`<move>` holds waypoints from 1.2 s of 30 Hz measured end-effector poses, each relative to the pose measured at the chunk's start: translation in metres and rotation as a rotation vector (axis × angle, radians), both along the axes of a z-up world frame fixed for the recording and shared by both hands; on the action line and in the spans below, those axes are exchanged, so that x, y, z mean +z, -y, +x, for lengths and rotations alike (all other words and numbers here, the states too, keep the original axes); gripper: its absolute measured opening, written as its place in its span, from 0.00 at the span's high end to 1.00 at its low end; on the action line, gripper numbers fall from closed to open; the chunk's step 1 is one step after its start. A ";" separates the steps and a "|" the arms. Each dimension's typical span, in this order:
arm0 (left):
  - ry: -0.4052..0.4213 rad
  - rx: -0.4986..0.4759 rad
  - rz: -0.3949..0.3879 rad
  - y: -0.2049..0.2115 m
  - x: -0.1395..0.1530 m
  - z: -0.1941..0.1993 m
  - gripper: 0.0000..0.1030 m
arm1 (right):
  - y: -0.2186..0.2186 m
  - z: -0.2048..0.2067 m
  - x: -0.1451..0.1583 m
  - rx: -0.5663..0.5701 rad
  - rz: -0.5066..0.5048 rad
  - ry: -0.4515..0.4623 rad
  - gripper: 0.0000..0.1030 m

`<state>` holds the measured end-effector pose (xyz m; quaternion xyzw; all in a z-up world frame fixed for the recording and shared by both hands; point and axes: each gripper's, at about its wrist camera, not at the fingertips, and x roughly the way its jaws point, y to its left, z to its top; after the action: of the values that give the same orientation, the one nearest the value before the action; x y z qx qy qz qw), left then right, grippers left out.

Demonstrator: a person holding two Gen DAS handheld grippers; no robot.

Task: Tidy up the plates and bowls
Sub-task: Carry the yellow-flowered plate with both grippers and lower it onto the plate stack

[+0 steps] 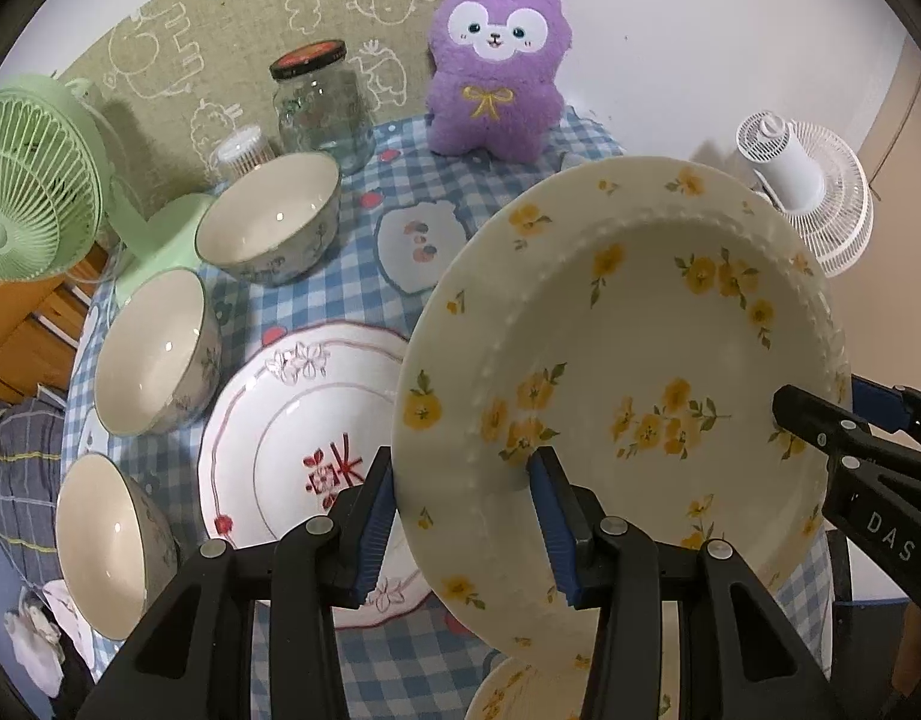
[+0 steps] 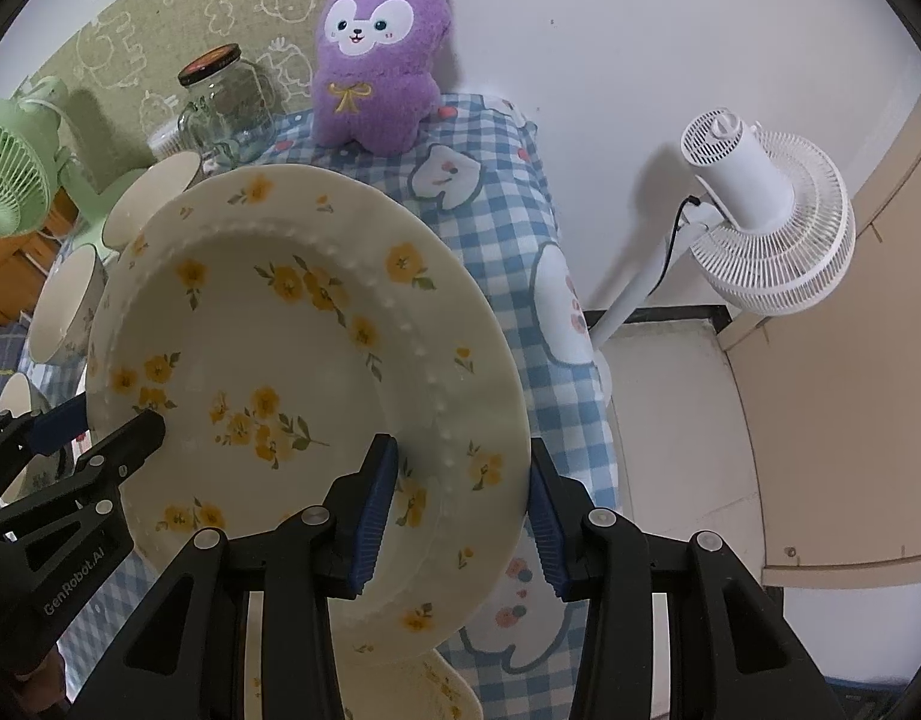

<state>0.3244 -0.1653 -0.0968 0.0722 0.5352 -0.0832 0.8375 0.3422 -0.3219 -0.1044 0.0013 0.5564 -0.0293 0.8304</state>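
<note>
A cream plate with yellow flowers (image 1: 628, 324) (image 2: 304, 348) hangs tilted above the table, held on both sides. My left gripper (image 1: 466, 522) is shut on its left rim, one pad under the rim and one inside. My right gripper (image 2: 460, 510) is shut on its right rim; its fingers (image 1: 820, 432) also show at the right edge of the left wrist view. A second yellow-flower plate (image 1: 508, 690) (image 2: 412, 690) lies on the table just below. A white plate with red markings (image 1: 292, 420) lies to the left. Three cream bowls (image 1: 154, 354) (image 1: 274, 216) (image 1: 106, 540) line the left side.
The table wears a blue checked cloth (image 1: 352, 306) (image 2: 508, 222). A purple plush toy (image 1: 496, 66) (image 2: 376, 54), a glass jar (image 1: 322, 108) and a green fan (image 1: 34, 180) stand at the back. A white fan (image 2: 760, 210) stands on the floor to the right.
</note>
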 end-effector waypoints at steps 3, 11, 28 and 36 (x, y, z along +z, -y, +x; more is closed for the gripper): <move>-0.020 0.000 0.002 -0.003 -0.006 -0.005 0.57 | -0.002 -0.006 -0.006 -0.002 0.006 -0.012 0.57; -0.046 -0.021 0.011 -0.006 -0.015 -0.019 0.57 | -0.005 -0.022 -0.019 -0.017 0.015 -0.038 0.57; -0.110 -0.049 0.017 -0.012 -0.025 -0.055 0.57 | -0.014 -0.062 -0.033 -0.029 0.021 -0.105 0.57; -0.148 -0.046 0.021 -0.017 -0.030 -0.074 0.57 | -0.018 -0.080 -0.040 -0.032 0.027 -0.139 0.57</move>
<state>0.2506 -0.1484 -0.1266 0.0869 0.5946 -0.1018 0.7928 0.2626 -0.3038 -0.1445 0.0192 0.6130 -0.0352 0.7891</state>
